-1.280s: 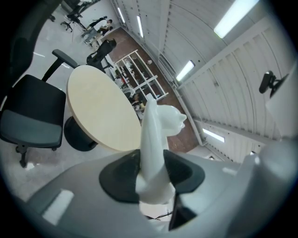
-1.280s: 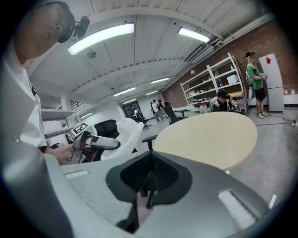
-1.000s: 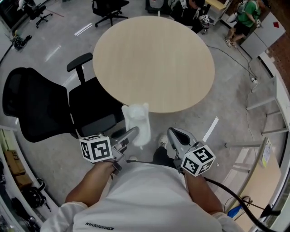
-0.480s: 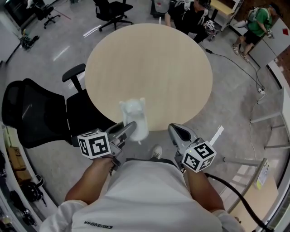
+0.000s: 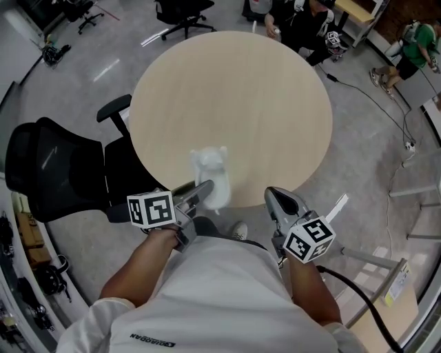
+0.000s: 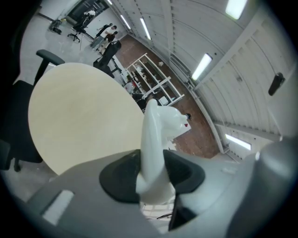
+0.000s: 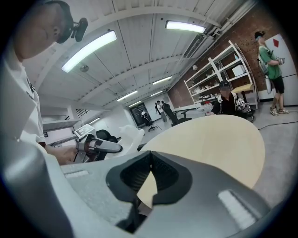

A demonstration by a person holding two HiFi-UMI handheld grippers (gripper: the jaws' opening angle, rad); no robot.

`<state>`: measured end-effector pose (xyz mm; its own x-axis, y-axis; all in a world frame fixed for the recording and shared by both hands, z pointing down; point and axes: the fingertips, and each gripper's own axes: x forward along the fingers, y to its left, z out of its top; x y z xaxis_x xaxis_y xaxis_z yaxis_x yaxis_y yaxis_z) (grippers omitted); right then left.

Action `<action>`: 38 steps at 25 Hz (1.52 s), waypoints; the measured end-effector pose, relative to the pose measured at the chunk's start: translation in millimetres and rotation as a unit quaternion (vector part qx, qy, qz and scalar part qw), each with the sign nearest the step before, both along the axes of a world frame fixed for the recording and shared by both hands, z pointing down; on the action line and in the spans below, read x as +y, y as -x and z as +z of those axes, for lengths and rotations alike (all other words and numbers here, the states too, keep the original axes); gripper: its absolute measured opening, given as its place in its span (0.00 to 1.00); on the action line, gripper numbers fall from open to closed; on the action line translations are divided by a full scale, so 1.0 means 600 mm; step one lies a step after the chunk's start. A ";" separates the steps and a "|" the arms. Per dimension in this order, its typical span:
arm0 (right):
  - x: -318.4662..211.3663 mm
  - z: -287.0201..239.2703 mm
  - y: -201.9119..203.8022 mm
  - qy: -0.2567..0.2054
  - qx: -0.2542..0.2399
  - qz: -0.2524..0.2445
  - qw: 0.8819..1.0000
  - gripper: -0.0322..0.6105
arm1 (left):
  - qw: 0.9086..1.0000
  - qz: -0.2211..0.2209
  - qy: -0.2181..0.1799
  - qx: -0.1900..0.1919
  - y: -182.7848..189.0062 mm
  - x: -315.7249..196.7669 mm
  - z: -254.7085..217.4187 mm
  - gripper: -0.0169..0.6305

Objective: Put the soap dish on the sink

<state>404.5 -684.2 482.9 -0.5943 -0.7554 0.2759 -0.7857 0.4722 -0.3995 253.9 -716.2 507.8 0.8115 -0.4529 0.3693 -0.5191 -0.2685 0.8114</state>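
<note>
The soap dish (image 5: 211, 172) sat between the left gripper's (image 5: 204, 191) fingers, over the tabletop's (image 5: 234, 96) near edge. The right gripper (image 5: 278, 200) was to its right, apart from it, at that same edge. 1 office chair (image 5: 55, 172) stood left of the tabletop, another (image 5: 180, 10) behind it.

Round pale table (image 5: 234, 103), black office chair (image 5: 55, 172) (beside it), glossy grey floor (image 5: 365, 138), ceiling strip lights (image 7: 88, 50)

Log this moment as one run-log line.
left gripper: shut on soap dish | right gripper: shut, empty | location: near edge of round table
</note>
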 end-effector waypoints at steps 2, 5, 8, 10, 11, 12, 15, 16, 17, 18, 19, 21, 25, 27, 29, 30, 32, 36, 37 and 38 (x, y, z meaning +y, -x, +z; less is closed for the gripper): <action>-0.013 0.005 0.005 0.005 0.001 0.005 1.000 0.05 | 1.000 0.005 0.011 0.002 0.003 -0.017 0.012 0.28; -0.025 0.012 0.009 0.015 0.000 0.020 1.000 0.05 | 0.999 0.019 0.041 0.003 -0.001 -0.041 0.051 0.28; -0.035 0.014 0.017 0.023 0.001 0.031 0.999 0.05 | 0.996 0.035 0.079 0.005 -0.008 -0.067 0.103 0.28; -0.043 0.014 0.021 0.026 0.008 0.038 0.999 0.05 | 0.993 0.048 0.104 0.002 -0.015 -0.083 0.143 0.28; -0.047 0.014 0.023 0.027 0.011 0.041 0.999 0.05 | 0.991 0.056 0.119 0.000 -0.018 -0.088 0.165 0.28; -0.051 0.013 0.026 0.028 0.014 0.043 0.999 0.05 | 0.989 0.065 0.135 -0.002 -0.020 -0.092 0.187 0.28; -0.063 0.004 0.041 0.025 0.024 0.044 0.998 0.05 | 0.979 0.078 0.188 0.005 -0.023 -0.103 0.243 0.28; -0.067 0.003 0.045 0.025 0.027 0.045 0.998 0.05 | 0.976 0.078 0.204 0.012 -0.023 -0.110 0.257 0.28; -0.070 0.004 0.049 0.026 0.030 0.047 0.998 0.05 | 0.973 0.076 0.217 0.018 -0.024 -0.118 0.269 0.28; -0.072 0.007 0.051 0.030 0.033 0.050 0.998 0.05 | 0.971 0.074 0.228 0.024 -0.025 -0.125 0.281 0.28; -0.073 0.012 0.052 0.035 0.035 0.053 0.997 0.05 | 0.968 0.072 0.239 0.028 -0.026 -0.130 0.293 0.28; -0.073 0.017 0.050 0.043 0.041 0.059 0.996 0.05 | 0.962 0.073 0.261 0.034 -0.030 -0.136 0.313 0.28; -0.083 0.012 0.054 0.042 0.048 0.065 0.996 0.05 | 0.958 0.082 0.273 0.018 -0.026 -0.147 0.335 0.29; -0.088 0.010 0.058 0.040 0.047 0.067 0.996 0.05 | 0.956 0.093 0.278 0.013 -0.025 -0.151 0.342 0.29; -0.090 0.010 0.063 0.040 0.047 0.067 0.996 0.05 | 0.954 0.104 0.282 0.008 -0.022 -0.155 0.349 0.29; -0.090 0.012 0.066 0.041 0.048 0.067 0.996 0.05 | 0.952 0.110 0.285 0.005 -0.021 -0.156 0.353 0.29; -0.088 0.014 0.066 0.041 0.051 0.068 0.996 0.05 | 0.949 0.115 0.293 0.000 -0.020 -0.157 0.361 0.29; -0.087 0.011 0.060 0.039 0.049 0.075 0.995 0.05 | 0.947 0.101 0.304 0.000 -0.016 -0.164 0.370 0.29; -0.086 0.010 0.057 0.038 0.049 0.077 0.995 0.05 | 0.948 0.099 0.302 -0.002 -0.015 -0.166 0.373 0.30; -0.084 0.008 0.055 0.037 0.049 0.078 0.995 0.05 | 0.949 0.097 0.300 -0.004 -0.016 -0.167 0.374 0.32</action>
<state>371.7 -734.5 487.5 -0.4388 -0.8116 0.3857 -0.8842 0.3134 -0.3463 263.5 -816.6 732.0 0.8540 -0.0017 0.5204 -0.5143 0.1488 0.8446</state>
